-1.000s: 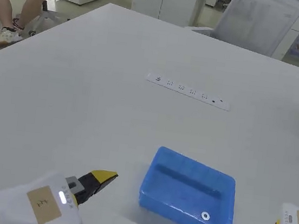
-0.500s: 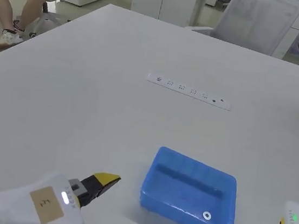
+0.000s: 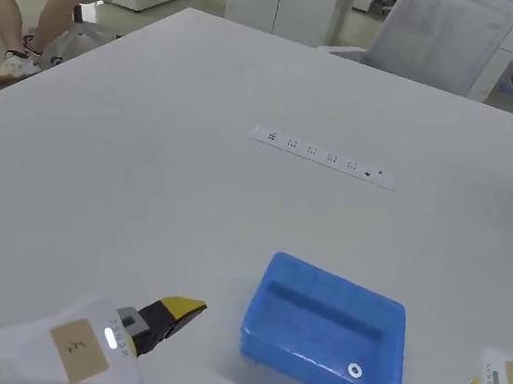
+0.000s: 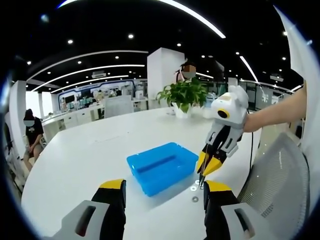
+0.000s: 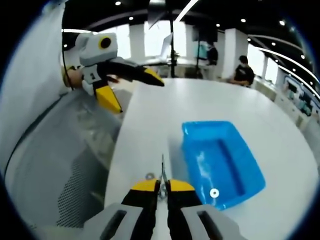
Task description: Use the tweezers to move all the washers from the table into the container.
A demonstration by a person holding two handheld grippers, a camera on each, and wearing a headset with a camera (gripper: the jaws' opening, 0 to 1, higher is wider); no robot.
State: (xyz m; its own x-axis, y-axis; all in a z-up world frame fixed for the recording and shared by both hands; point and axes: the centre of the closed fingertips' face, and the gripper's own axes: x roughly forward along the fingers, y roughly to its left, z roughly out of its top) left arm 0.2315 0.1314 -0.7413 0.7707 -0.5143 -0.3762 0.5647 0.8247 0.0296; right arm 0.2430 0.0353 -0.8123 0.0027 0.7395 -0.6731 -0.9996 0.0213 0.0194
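Clamping the tweezers [image 5: 162, 169], the right gripper [image 5: 162, 187] has barely shifted in the last second. Its tips are poised over a loose washer [image 4: 194, 188] on the worktop [image 3: 145, 188], just beside the blue container [image 3: 324, 327]. One dropped washer [image 3: 354, 371] remains inside. The left gripper [image 3: 176, 311] hangs wide open, so the next pickup seems imminent.

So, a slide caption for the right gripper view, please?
Right gripper holds tweezers beside a loose washer; a second washer lies in the blue container.
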